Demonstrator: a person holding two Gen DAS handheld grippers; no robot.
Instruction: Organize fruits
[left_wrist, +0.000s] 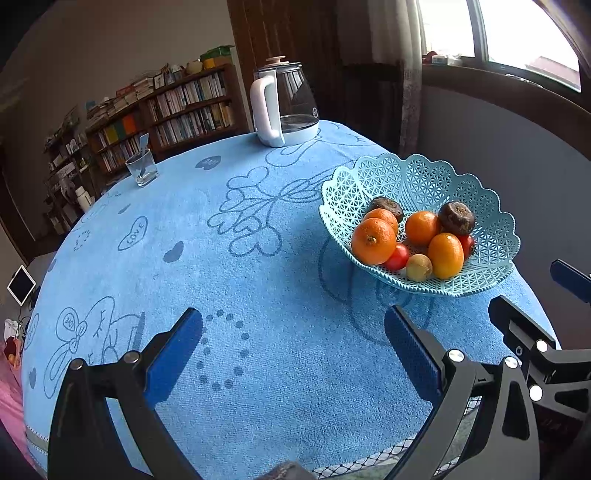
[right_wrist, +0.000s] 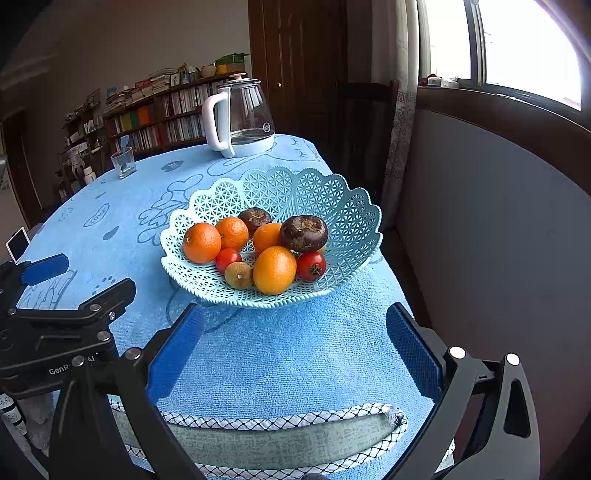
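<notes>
Left wrist view: our left hand-held gripper (left_wrist: 293, 341) hangs spread and empty over the blue-towelled bench (left_wrist: 221, 277); at right, the pale blue lattice basket (left_wrist: 424, 177) holds oranges (left_wrist: 373, 240), red tomatoes (left_wrist: 398, 257) and dark fruits (left_wrist: 457, 218).

Right wrist view: our right hand-held gripper (right_wrist: 293, 341) is spread wide too, the basket (right_wrist: 280, 188) just beyond, a kettle (right_wrist: 240, 118) far behind.

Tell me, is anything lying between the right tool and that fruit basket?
Nothing but bare blue tablecloth. In the right wrist view, the open right tool has only cloth ahead of it, up to the fruit basket.
</notes>
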